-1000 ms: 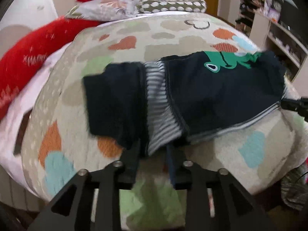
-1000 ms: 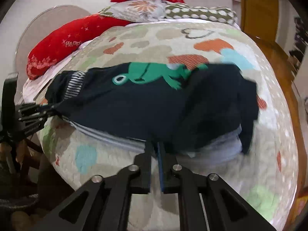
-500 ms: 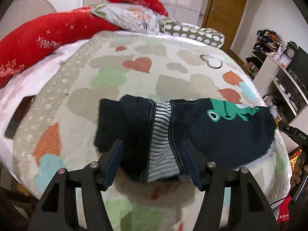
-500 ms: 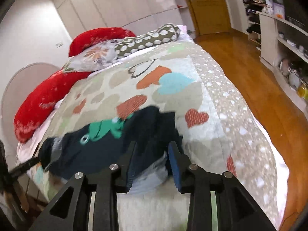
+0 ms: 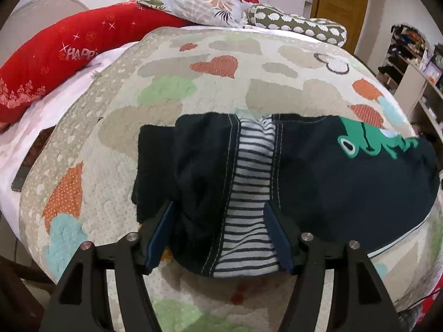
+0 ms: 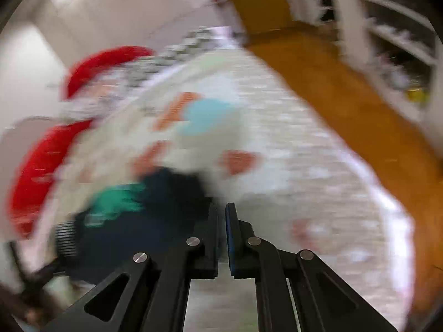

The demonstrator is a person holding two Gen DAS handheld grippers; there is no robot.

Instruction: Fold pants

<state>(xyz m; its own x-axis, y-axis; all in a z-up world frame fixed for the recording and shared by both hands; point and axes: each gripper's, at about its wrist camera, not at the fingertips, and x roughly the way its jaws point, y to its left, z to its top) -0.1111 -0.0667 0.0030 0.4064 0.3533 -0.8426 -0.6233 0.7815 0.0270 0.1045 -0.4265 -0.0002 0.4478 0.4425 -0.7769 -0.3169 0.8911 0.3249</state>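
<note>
The left wrist view is sharp: the navy pants (image 5: pixel 318 182) lie folded on the heart-print quilt (image 5: pixel 193 88), their striped waistband (image 5: pixel 249 202) between the spread fingers of the left gripper (image 5: pixel 221 238), which grip nothing. The right wrist view is heavily blurred; only it shows the wooden floor (image 6: pixel 360 105) beyond the quilt's edge. There the right gripper (image 6: pixel 221 238) has its fingers nearly together, empty, just beside the pants.
</note>
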